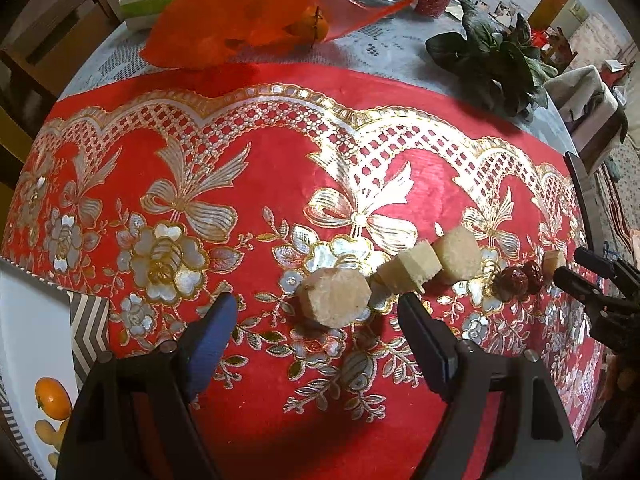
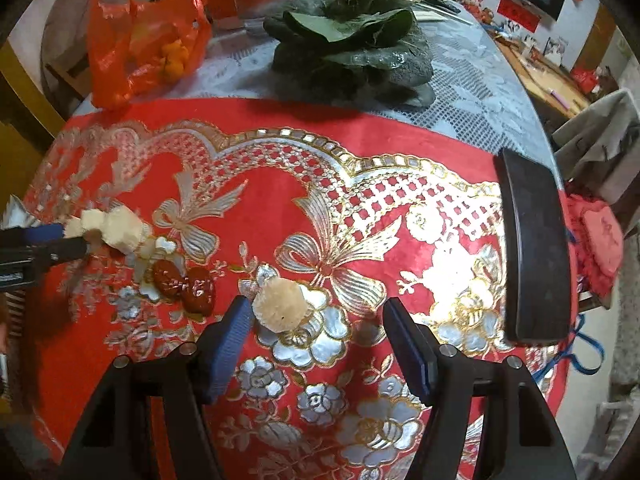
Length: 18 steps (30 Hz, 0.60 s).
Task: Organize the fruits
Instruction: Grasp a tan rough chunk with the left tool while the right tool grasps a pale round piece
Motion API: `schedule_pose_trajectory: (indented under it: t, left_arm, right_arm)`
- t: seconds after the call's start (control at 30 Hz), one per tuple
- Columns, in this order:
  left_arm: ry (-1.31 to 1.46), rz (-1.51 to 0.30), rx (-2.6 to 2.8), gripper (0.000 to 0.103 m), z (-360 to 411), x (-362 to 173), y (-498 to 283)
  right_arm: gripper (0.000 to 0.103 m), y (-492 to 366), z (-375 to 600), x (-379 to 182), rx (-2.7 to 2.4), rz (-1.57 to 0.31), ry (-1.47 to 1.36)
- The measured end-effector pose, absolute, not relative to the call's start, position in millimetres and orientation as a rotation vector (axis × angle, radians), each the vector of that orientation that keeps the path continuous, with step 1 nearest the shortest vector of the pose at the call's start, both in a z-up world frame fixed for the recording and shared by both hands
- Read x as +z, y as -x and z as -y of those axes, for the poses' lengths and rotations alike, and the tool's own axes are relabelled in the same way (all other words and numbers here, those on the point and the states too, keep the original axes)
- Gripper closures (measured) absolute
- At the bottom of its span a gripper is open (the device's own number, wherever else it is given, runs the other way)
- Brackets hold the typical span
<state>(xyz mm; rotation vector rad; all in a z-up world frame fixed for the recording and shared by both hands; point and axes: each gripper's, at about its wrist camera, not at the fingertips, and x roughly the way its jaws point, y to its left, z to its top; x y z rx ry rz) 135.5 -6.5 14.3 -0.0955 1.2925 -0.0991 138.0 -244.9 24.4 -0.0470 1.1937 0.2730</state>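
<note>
- Left wrist view: left gripper [image 1: 316, 312] hangs over the red cloth [image 1: 260, 168] w/ silver-gold flower print; jaws spread wide, nothing between them.
- Pale cut chunk [image 1: 335, 298] (peeled, faceted, maybe sugarcane, can't confirm) lies on the cloth just ahead of the tips, in line w/ the gap, touching neither finger.
- Behind it to the right a row of three more pale chunks [image 1: 416, 266], close together, then two dark red dates [image 1: 520, 278] side by side, then one small pale piece near the right gripper [image 1: 576, 270], which pokes in from the right edge.
- Bottom left: white tray [image 1: 28, 328] w/ zigzag rim, an orange [image 1: 53, 398] and small yellowish fruits [image 1: 45, 431] in it.
- Far side: orange plastic bag [image 1: 240, 12] w/ orange fruit showing at its mouth; leafy greens [image 1: 500, 56] on lace tablecloth.
- Right wrist view: right gripper [image 2: 318, 312] also open wide & empty; a pale fibrous chunk [image 2: 280, 308] sits on the cloth just beside its left finger [image 2: 232, 332], contact unclear.
- Dates [image 2: 182, 282] left of that, touching each other; pale chunks [image 2: 116, 226] further left by the left gripper's tips [image 2: 60, 240].
- Dark flat object [image 2: 534, 248] on the right part of the cloth; greens [image 2: 352, 36] and bag [image 2: 140, 48] at the back.
</note>
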Motion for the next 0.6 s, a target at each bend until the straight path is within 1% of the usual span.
schedule_pose_trajectory:
  t: [0.1,0.17,0.2,0.23,0.27,0.33,0.37,0.43,0.47,0.5,0.53,0.57,0.6]
  left_arm:
    - [0.090,-1.296,-0.105,0.022,8.9,13.8,-135.9]
    - [0.084,-1.296,-0.108,0.022,10.6,13.2,-135.9]
    - [0.082,-1.297,-0.108,0.022,11.0,12.7,-136.1]
    - [0.080,-1.300,-0.108,0.022,11.1,12.2,-135.9]
    - [0.079,-1.299,-0.108,0.022,11.2,12.0,-135.8]
    - [0.067,-1.296,-0.112,0.022,12.0,11.8,-134.8]
    - [0.057,-1.293,-0.114,0.022,13.0,11.6,-134.7]
    - [0.048,-1.278,-0.112,0.025,12.3,11.9,-134.0]
    - [0.045,-1.270,-0.107,0.032,11.3,12.5,-133.9]
    - [0.033,-1.259,-0.097,0.048,10.8,14.2,-133.8]
    - [0.029,-1.248,-0.095,0.057,9.8,16.0,-134.0]
    - [0.030,-1.244,-0.097,0.071,8.7,17.3,-134.3]
    - [0.033,-1.246,-0.101,0.071,7.4,17.7,-134.2]
  right_arm:
    - [0.031,-140.2,238.2,23.6,0.294,-1.181,0.067]
    - [0.036,-142.9,234.0,22.0,0.313,-1.180,0.081]
    - [0.043,-143.6,232.4,20.7,0.324,-1.186,0.087]
    - [0.052,-144.4,231.2,19.1,0.332,-1.192,0.093]
    - [0.054,-145.8,229.7,17.4,0.337,-1.197,0.103]
    - [0.070,-144.6,229.2,18.1,0.344,-1.184,0.112]
    - [0.072,-144.0,229.9,18.5,0.345,-1.180,0.107]
    - [0.072,-142.9,231.7,18.7,0.348,-1.167,0.095]
    - [0.072,-140.9,231.2,18.6,0.350,-1.168,0.093]
    - [0.072,-140.0,231.2,17.9,0.352,-1.168,0.091]
    - [0.072,-138.9,231.4,18.2,0.352,-1.166,0.087]
    - [0.072,-137.7,231.9,18.9,0.353,-1.164,0.080]
    - [0.072,-136.2,232.8,20.6,0.355,-1.162,0.069]
